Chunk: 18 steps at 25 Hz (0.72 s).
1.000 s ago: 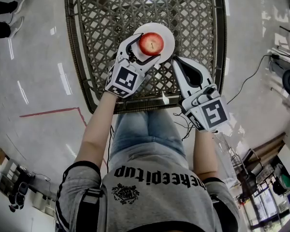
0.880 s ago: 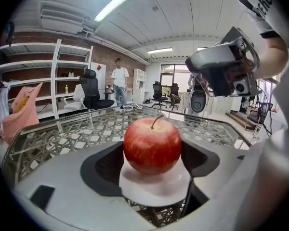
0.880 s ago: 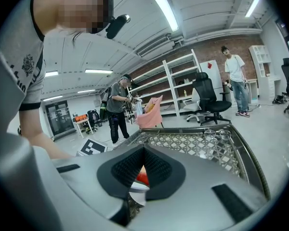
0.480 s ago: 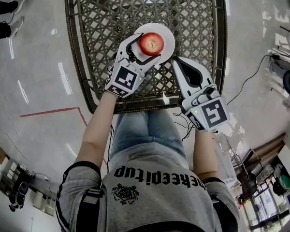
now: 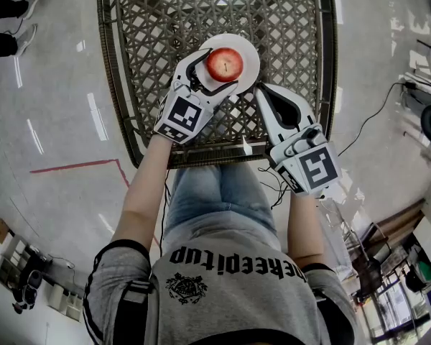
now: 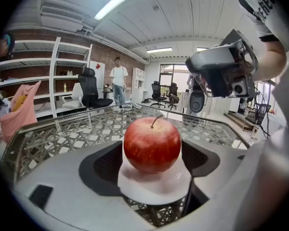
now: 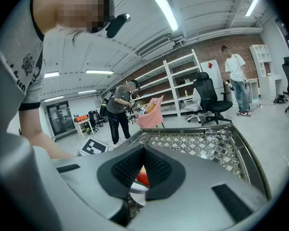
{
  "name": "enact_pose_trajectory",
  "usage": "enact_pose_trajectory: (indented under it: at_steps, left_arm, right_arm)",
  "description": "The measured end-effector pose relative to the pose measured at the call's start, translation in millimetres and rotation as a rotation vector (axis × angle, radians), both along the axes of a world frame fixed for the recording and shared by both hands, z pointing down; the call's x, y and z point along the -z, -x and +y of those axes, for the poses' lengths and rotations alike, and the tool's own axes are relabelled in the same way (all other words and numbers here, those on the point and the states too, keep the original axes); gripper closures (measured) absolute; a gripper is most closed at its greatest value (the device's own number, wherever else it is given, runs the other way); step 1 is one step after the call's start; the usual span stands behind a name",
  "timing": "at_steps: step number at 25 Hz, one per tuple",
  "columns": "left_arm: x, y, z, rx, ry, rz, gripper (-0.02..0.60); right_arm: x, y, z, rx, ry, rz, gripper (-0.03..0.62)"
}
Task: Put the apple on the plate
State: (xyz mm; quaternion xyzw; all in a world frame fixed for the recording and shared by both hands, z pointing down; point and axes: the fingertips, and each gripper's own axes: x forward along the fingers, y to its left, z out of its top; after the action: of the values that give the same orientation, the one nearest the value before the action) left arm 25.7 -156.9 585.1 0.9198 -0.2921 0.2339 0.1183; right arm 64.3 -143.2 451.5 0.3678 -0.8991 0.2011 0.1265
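Two tongs are over the lattice desk. The left tongs are released, their jaws spread to either side of the red apple. The apple sits stem up on the white plate. The right tongs are clenched on nothing, tips together, just beside the plate's near rim. The plate lies near the desk's middle, and grey floor surrounds the desk.

Grey tee with black-edged sleeves, black crest and lettering, over blue denim shorts. Left claw and right claw both pale grey plastic, black ribbed pads, black-and-white marker cube on each.
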Motion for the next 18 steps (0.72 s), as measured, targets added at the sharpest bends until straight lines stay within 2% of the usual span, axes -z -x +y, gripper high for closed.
enact_pose_trajectory:
  at_steps: [7, 14, 18]
  left_arm:
    - [10, 1, 0, -0.001, -0.008, 0.017, 0.172]
    - [32, 6, 3, 0.012, -0.057, 0.024, 0.169]
    - [44, 8, 7, 0.032, -0.072, 0.051, 0.188]
  right_arm:
    - [4, -1, 2, 0.005, -0.007, -0.006, 0.591]
    - [14, -2, 7, 0.009, -0.025, -0.016, 0.591]
    - [22, -4, 10, 0.010, -0.040, -0.024, 0.591]
